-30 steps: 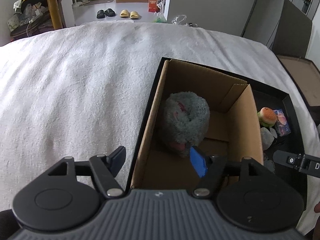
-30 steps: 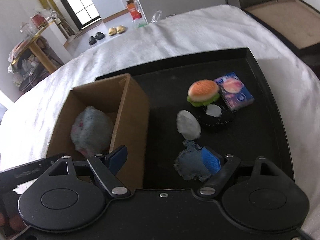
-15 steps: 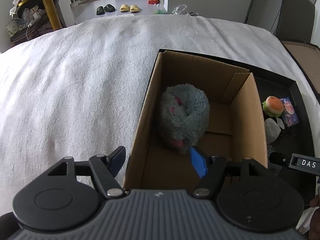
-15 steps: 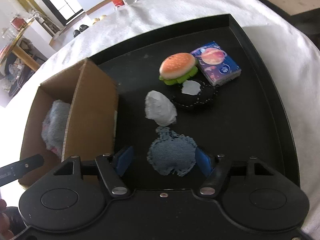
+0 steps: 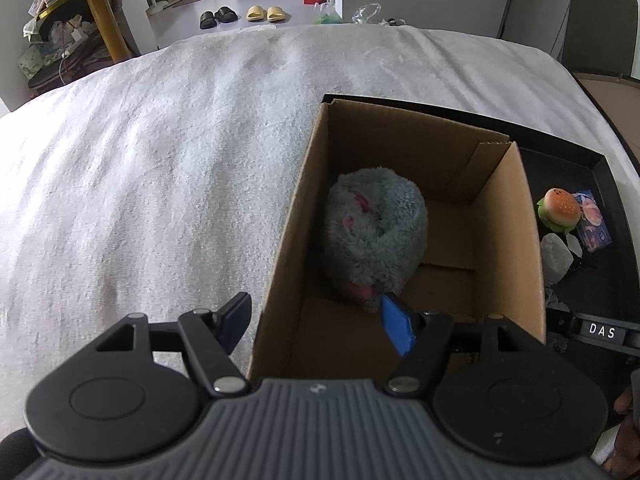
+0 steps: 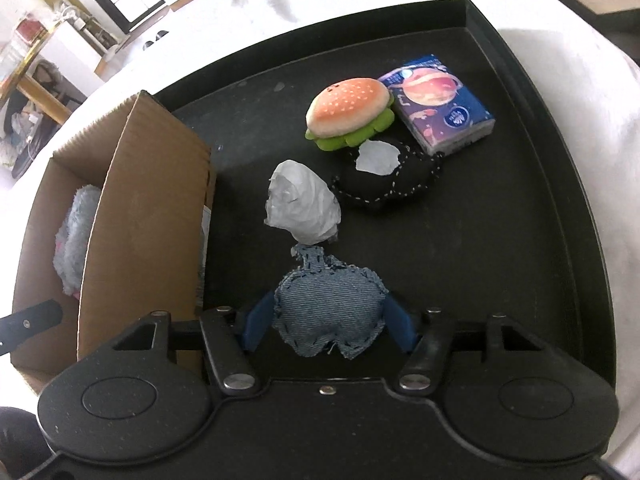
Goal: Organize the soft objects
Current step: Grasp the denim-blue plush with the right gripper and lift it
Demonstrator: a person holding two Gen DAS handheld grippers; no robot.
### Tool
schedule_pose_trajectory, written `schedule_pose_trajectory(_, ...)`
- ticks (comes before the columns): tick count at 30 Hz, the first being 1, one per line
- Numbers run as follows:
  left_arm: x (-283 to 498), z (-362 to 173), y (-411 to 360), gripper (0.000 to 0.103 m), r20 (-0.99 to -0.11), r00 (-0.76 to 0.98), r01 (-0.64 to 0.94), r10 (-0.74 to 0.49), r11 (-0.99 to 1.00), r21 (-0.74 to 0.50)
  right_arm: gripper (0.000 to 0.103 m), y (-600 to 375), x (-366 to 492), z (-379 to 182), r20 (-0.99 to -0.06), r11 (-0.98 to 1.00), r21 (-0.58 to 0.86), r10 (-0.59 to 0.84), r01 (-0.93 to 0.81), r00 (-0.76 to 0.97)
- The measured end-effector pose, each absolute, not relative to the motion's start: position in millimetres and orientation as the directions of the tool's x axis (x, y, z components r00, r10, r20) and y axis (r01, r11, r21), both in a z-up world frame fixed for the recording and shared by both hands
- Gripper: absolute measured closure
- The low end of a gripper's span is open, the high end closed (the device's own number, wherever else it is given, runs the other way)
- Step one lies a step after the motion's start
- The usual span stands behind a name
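A cardboard box [image 5: 516, 216] stands in a black tray [image 6: 552, 184] and holds a grey-blue plush toy [image 5: 374, 236]. My left gripper [image 5: 316, 324] is open and empty; it straddles the box's near left wall, one finger inside by the plush. In the right wrist view, a denim apple-shaped cushion [image 6: 330, 306] lies on the tray between the pads of my right gripper [image 6: 326, 324], whose jaws have closed in to its sides. A crumpled white wad [image 6: 300, 208], a burger plush [image 6: 348, 110], a black stitched cushion [image 6: 392, 184] and a tissue pack [image 6: 438, 106] lie beyond.
The tray sits on a white textured blanket [image 5: 160, 160]. The box [image 6: 152, 208] is just left of the right gripper. A room floor with slippers [image 5: 264, 12] and a cluttered side table [image 5: 68, 36] lie beyond the bed.
My right gripper has moved forward and down over the denim cushion, and its jaws have narrowed onto it. The left gripper has drifted slightly and stays open over the box.
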State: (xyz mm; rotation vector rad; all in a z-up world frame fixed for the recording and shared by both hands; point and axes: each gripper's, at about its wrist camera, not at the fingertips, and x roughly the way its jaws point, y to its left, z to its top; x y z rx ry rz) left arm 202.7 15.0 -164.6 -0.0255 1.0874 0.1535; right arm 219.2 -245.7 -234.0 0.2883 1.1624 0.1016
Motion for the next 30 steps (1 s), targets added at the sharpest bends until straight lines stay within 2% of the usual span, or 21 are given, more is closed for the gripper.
schedule_pose_trajectory(6,201.8,-163.1,19.2,0.034,-0.88,0.46,-0.151,0.12,0.987,0.056,0.056,-246.3,212.3,-228.8,-0.887,0.96,0.27,0.22,0.069,0.407)
schedule_pose_trajectory(30,192.5,-161.1,41.4,0.034,-0.85,0.523,-0.193,0.057,0.98,-0.053,0.057,-223.5,204.3,-148.3,-0.807,0.96,0.279,0.242,-0.014,0.539)
